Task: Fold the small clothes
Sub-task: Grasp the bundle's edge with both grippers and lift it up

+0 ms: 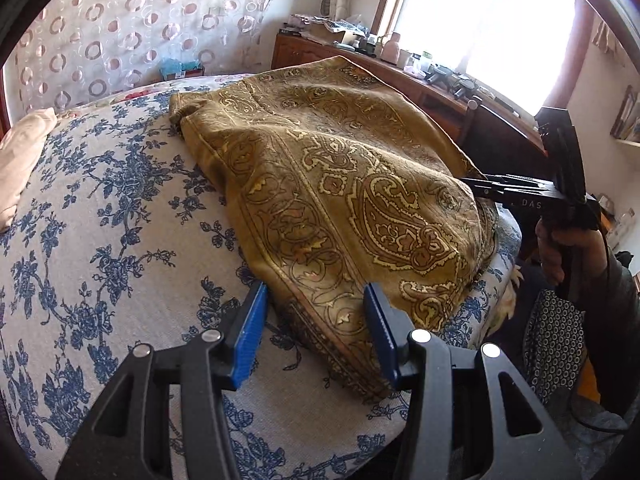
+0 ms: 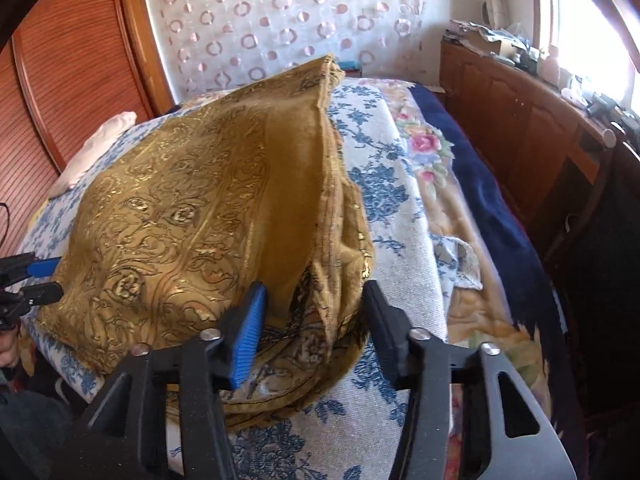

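— One garment, then?
— One: a gold paisley cloth (image 1: 340, 200), heaped in folds on the bed with the blue-flowered cover (image 1: 100, 220). In the left wrist view it fills the middle and right of the frame; in the right wrist view it rises to a peak in the upper middle.
— And the left hand-held gripper (image 1: 316, 312)?
— Jaws about half apart, at the bottom centre of its frame. The cloth's near hem lies between them; the blue pads (image 1: 252, 328) do not press it.
— The right hand-held gripper (image 2: 314, 312)?
— Also about half apart, with a bunched edge of the cloth between the fingers. Whether the pads touch the fabric I cannot tell.
— Around the bed?
— A pale pillow (image 1: 24, 164) at the left edge, a circle-patterned curtain (image 1: 132, 28) behind, and a wooden dresser (image 2: 520, 120) under the bright window (image 1: 492, 16) at the upper right.
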A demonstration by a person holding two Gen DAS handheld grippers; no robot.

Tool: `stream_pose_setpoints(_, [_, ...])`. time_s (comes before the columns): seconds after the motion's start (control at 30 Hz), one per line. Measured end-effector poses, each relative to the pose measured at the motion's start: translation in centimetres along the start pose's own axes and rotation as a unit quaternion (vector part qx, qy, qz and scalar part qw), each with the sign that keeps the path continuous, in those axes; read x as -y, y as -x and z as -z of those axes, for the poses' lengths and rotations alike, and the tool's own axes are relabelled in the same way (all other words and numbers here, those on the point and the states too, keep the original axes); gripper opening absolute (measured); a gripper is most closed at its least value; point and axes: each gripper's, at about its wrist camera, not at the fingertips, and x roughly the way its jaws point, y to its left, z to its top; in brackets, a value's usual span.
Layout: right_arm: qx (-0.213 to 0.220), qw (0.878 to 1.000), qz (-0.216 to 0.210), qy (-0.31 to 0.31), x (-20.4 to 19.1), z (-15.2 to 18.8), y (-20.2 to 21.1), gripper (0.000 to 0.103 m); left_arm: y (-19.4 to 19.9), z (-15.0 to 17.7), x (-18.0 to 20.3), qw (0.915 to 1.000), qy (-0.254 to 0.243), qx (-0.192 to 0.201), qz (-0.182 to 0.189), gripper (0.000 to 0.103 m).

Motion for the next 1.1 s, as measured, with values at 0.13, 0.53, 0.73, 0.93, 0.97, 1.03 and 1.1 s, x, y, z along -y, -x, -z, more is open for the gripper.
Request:
stream_pose_setpoints(0.13, [0.008,1.0,-0.018,-0.008,0.1,0.2,0.1,0.029,0.0,0.0,0.1,1.0,-0.001,0.0,0.0,0.048])
stream_pose_setpoints(0.53, [0.057,0.995,-0.071,-0.037,-0.1,0.0,2.1,0.006,-0.2,0.2,0.2,0.9991,-0.008,-0.003,0.042,0.002])
stream_pose_setpoints(0.73, [0.105,0.99,-0.087,-0.026,-1.5,-2.2,5.2,0.005,4.3,-2.6,0.5,0.9966,-0.01,0.067,0.048,0.001])
stream_pose_setpoints(0.93, [0.174,0.98,-0.096,0.012,-4.2,-6.5,10.3,0.005,13.1,-8.7,0.0,0.9843,-0.02,0.171,0.038,0.0])
stream_pose_setpoints(0.97, [0.192,0.976,-0.098,0.02,-4.9,-7.5,11.7,0.005,14.0,-9.3,-0.1,0.9827,-0.022,0.18,0.037,0.0])
stream_pose_setpoints(1.03, [0.213,0.971,-0.105,0.029,-5.6,-8.9,13.6,0.005,16.4,-11.0,-0.5,0.9781,-0.027,0.204,0.031,0.0])
stream_pose_setpoints(1.1, [0.233,0.965,-0.111,0.045,-6.7,-10.5,15.6,0.005,18.2,-12.8,-0.8,0.9743,-0.031,0.222,0.018,0.001])
